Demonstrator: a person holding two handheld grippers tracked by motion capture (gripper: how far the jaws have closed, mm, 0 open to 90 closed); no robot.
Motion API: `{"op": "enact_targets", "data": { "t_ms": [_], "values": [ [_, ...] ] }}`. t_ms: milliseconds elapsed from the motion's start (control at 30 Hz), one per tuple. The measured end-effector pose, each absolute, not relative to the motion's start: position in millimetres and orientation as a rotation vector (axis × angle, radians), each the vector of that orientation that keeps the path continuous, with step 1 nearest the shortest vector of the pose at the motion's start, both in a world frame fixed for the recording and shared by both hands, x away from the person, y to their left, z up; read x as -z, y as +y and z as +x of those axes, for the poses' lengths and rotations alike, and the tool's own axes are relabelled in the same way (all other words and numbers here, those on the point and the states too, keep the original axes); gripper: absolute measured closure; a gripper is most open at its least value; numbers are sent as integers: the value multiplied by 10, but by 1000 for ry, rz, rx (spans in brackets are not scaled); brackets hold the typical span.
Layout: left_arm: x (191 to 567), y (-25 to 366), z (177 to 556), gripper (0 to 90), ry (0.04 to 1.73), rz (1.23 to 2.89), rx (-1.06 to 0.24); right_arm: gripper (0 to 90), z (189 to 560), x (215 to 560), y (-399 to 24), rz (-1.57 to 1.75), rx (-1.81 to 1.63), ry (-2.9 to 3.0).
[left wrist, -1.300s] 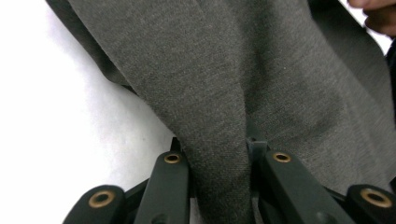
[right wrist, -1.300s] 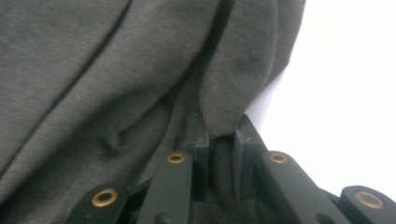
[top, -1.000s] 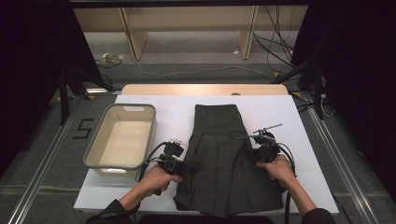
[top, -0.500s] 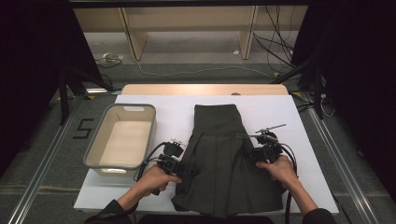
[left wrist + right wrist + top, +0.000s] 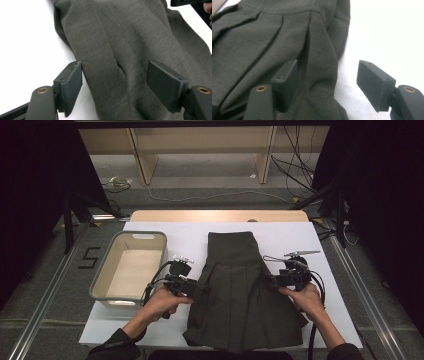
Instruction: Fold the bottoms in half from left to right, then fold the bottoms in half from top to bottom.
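Note:
A dark grey pleated skirt lies flat on the white table, waistband toward the far side. My left gripper hovers at the skirt's left edge. Its jaws have just been opening and stand apart over the cloth, pressing nothing. My right gripper is at the skirt's right edge. Its jaws have just been opening too, and they straddle the skirt's side fold without pinching it. The right gripper's tip also shows at the top right corner of the left gripper view.
An empty beige bin stands on the table to the left of the skirt, close to my left hand. Bare white table lies right of the skirt and beyond its waistband. A wooden shelf frame and cables sit on the floor behind.
Both grippers have let go of the skirt's edges and lifted slightly, their jaws now apart. The skirt lies spread where it was.

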State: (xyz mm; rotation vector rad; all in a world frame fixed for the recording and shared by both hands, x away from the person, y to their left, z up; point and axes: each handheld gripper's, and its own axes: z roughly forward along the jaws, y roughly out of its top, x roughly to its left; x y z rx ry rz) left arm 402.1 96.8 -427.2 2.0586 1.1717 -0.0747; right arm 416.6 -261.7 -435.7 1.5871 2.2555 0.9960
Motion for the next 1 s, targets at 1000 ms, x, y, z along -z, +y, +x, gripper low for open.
{"op": "enact_targets", "data": {
  "t_ms": [1000],
  "values": [
    [4334, 785, 4546, 235, 1274, 1957, -53, 216, 4249, 4297, -2526, 1538, -1049, 2265]
  ]
}}
